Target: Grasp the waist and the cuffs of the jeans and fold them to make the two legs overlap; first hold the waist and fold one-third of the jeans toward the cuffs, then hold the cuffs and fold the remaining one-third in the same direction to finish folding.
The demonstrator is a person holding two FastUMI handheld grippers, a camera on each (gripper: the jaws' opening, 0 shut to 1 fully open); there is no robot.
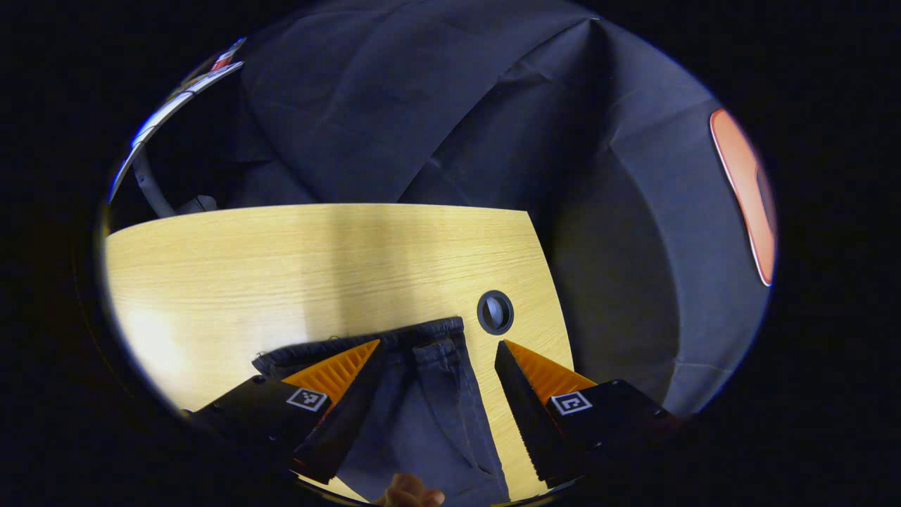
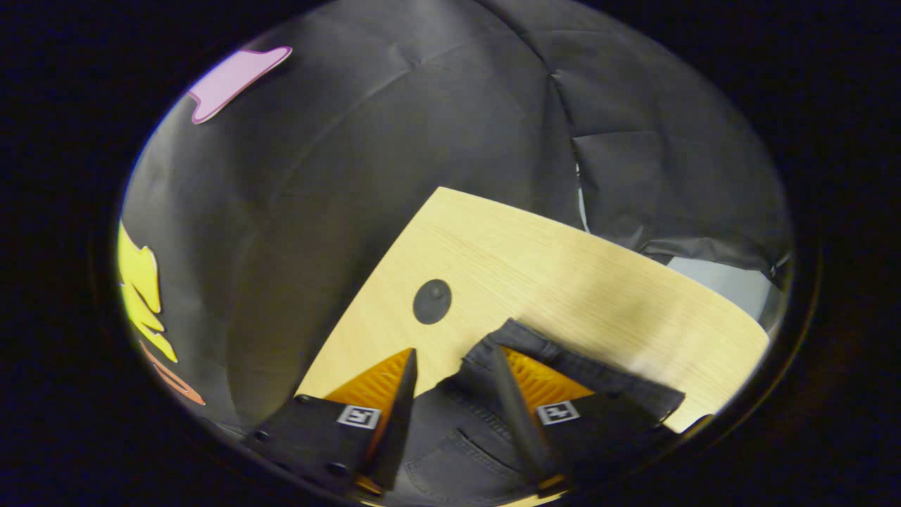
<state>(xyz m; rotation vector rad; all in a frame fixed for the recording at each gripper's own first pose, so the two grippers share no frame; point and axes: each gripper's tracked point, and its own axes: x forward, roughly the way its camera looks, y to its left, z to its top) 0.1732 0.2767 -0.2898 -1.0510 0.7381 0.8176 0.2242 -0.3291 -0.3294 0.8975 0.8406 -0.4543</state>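
Jeans (image 1: 429, 394) run under both tongs, partly hidden.

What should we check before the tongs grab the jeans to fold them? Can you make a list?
1. Left tongs open: ok.
2. Right tongs open: ok.
3. Jeans end lies between the left tongs' fingers: ok.
4. Jeans edge lies between the right tongs' fingers: ok.
5. Jeans lie flat on the table: ok where seen; the rest cannot tell.
6. Legs already overlapping: cannot tell.
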